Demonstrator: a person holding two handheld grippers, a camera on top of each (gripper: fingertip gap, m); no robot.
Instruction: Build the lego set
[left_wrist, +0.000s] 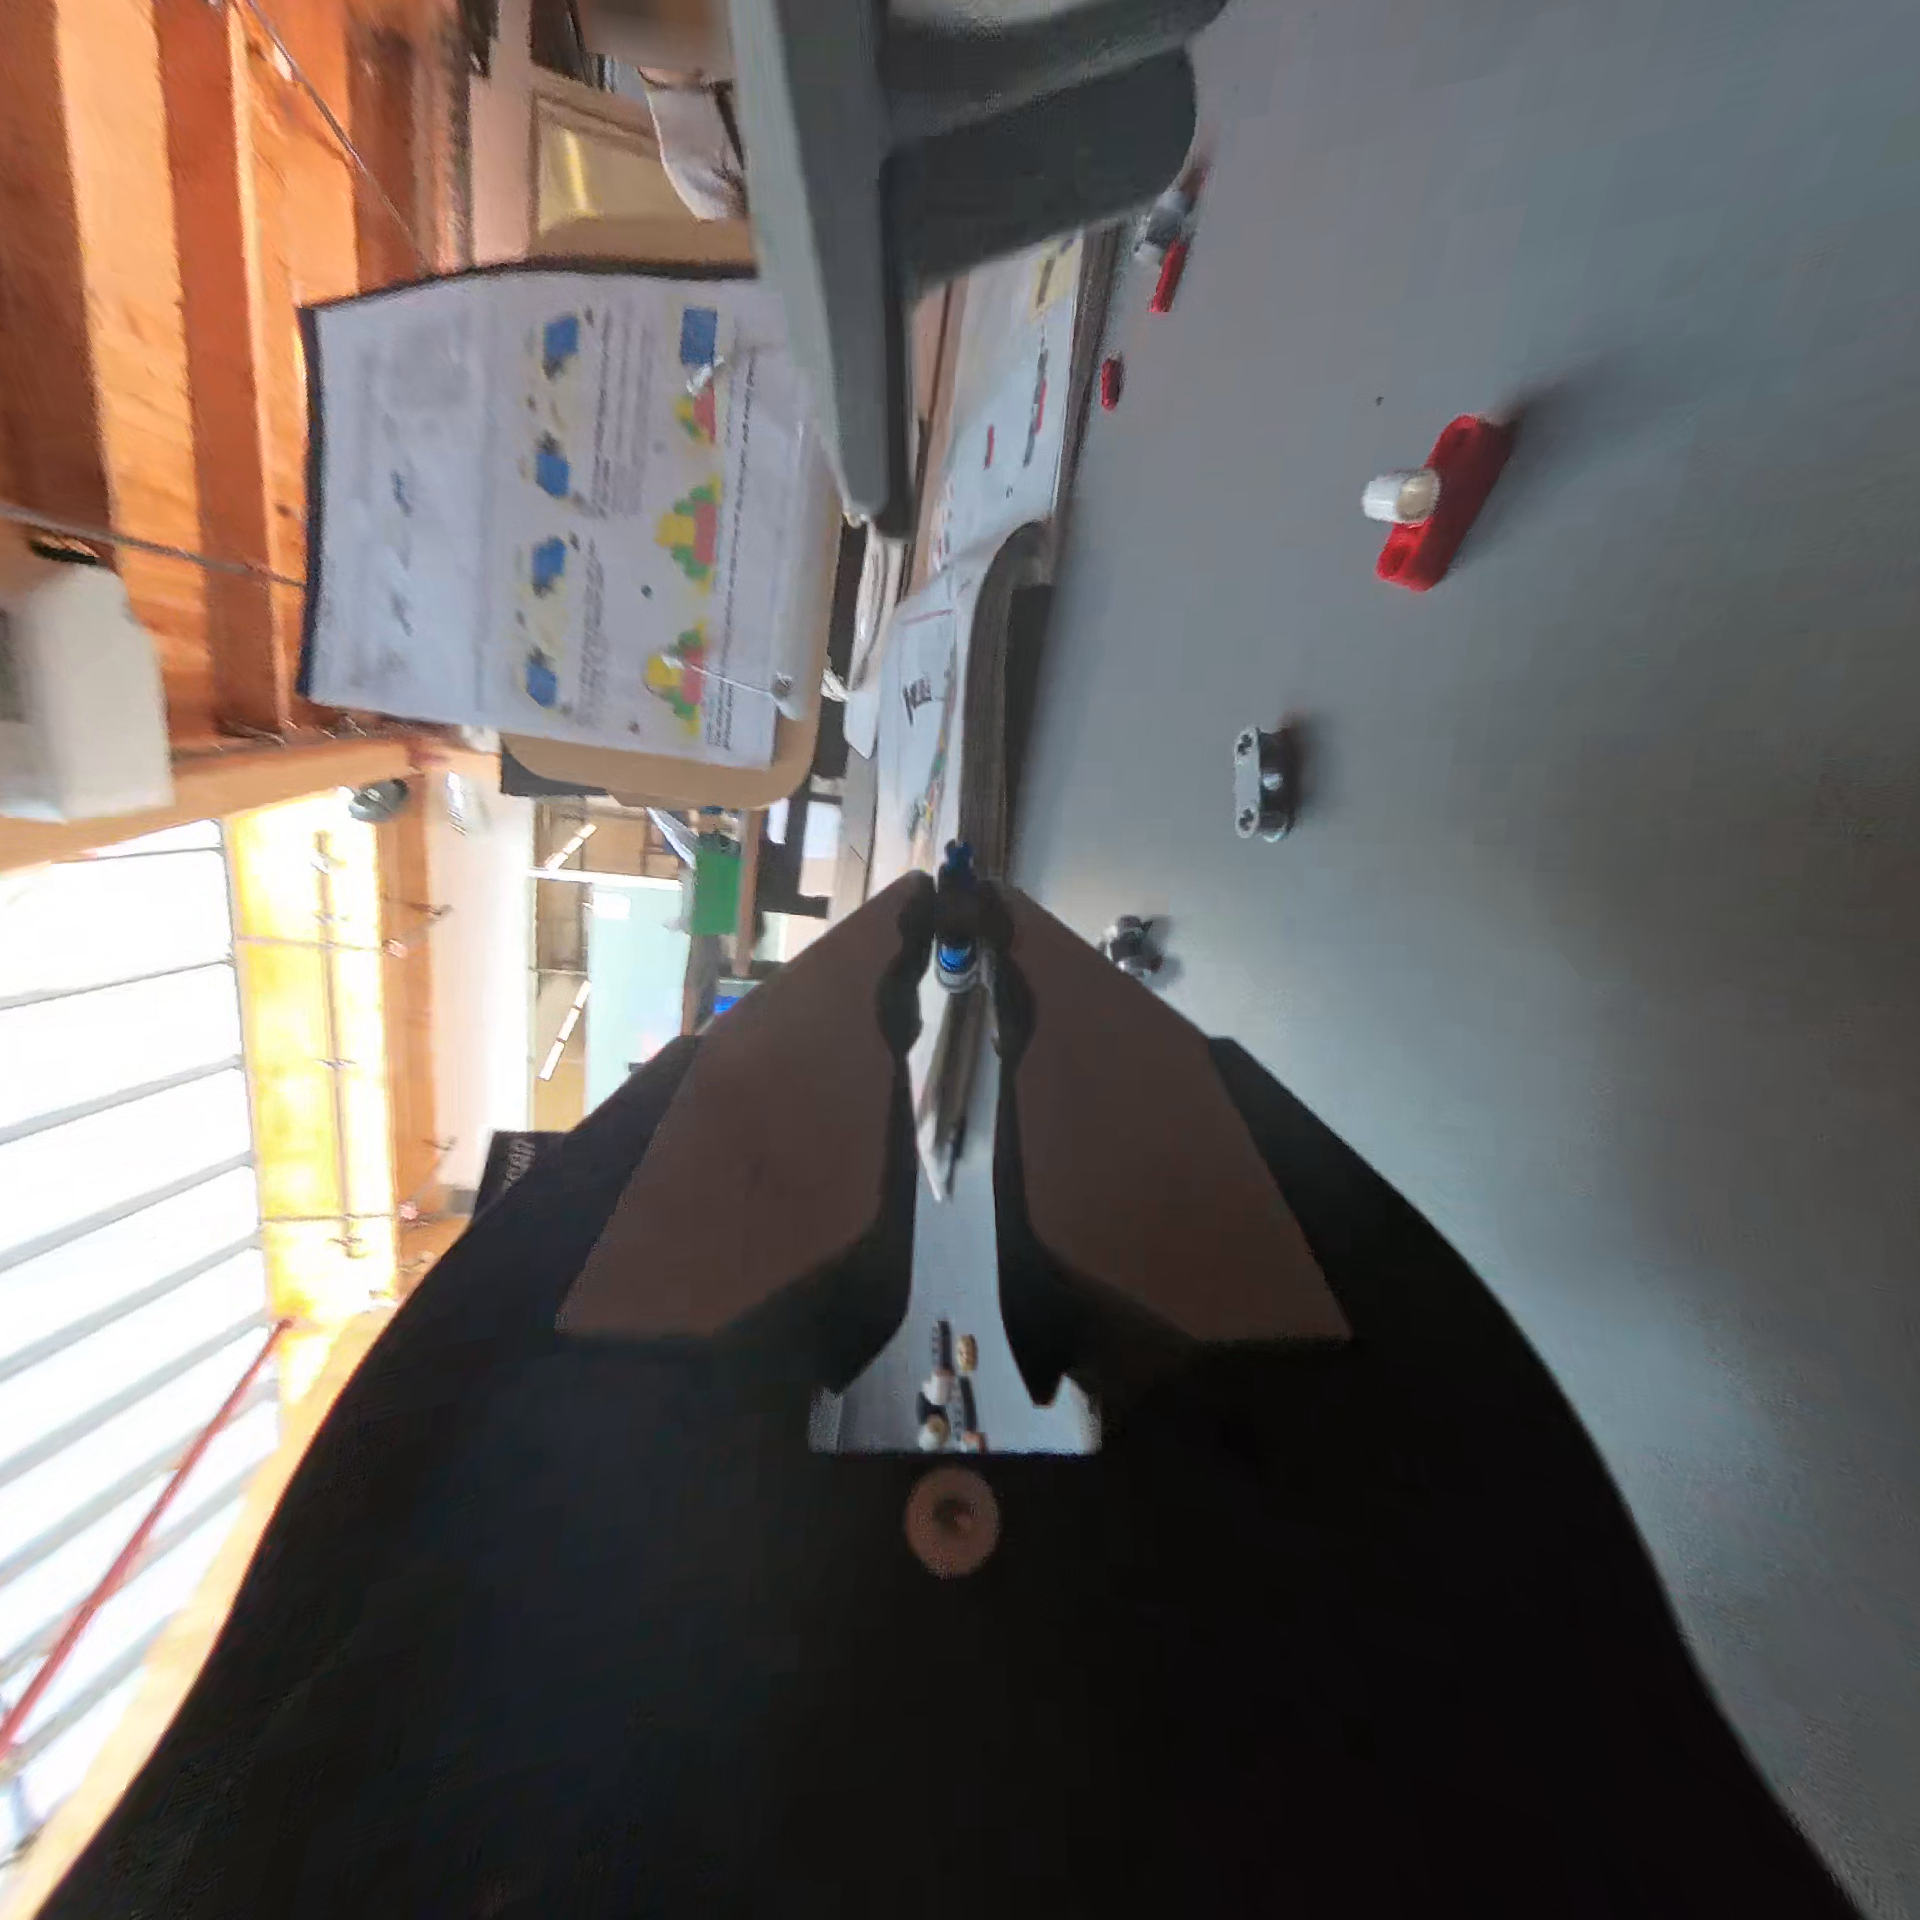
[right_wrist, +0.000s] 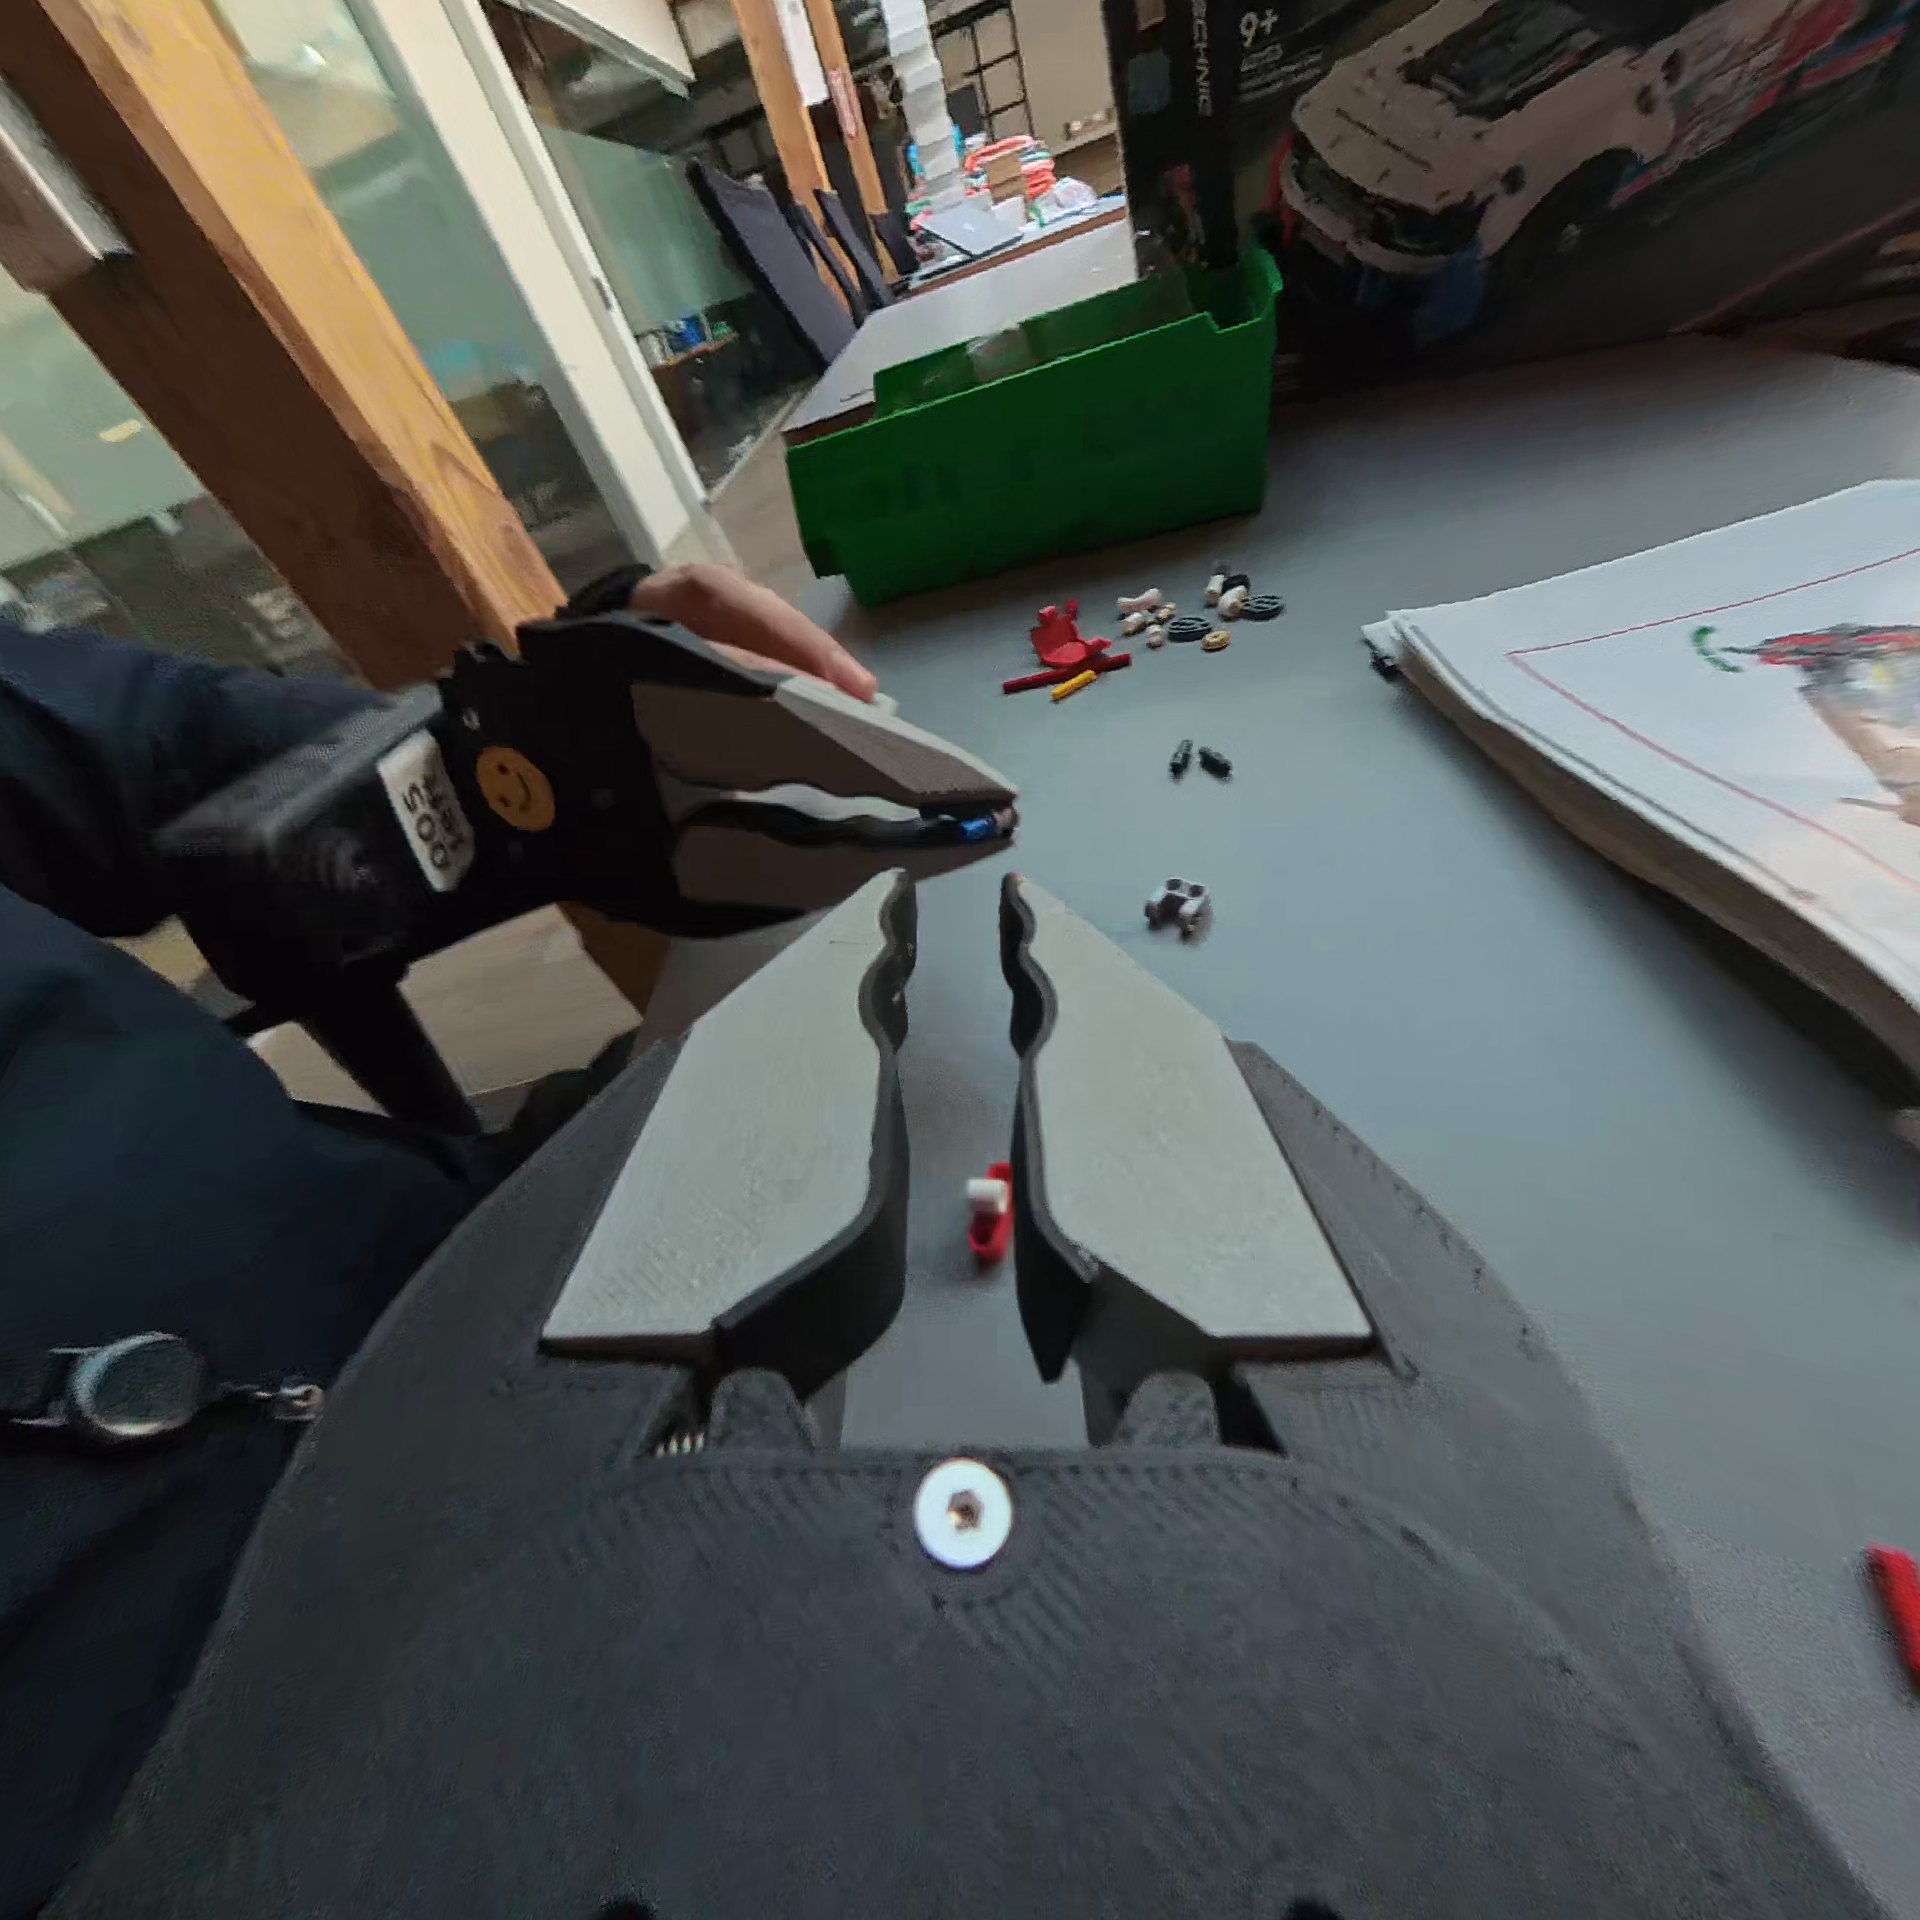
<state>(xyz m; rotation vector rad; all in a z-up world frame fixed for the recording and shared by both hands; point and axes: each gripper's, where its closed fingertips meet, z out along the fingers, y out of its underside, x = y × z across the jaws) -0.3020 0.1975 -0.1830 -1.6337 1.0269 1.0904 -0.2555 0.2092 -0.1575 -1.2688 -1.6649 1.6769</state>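
between left gripper (left_wrist: 958, 935) fingers (left_wrist: 883, 977), small blue pin (left_wrist: 954, 951), clamped at tips

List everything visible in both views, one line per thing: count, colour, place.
Table: one, grey, under everything.
Bin: one, green, far side of table.
Toy set box: one, dark with a white car picture, behind the bin.
Booklets: a stack, white, table's right.
Small parts pile: several, red, yellow, tan, black, before the bin.
Black pins: two, mid-table.
Grey connector: one, just right of the right claw's tips.
Red beam with white pin: one, on the table.
Instruction sheet: one, white, hanging behind.
Blue pin: one, clamped in the left claw.
Left claw: shut on the pin.
Right claw: open, empty.
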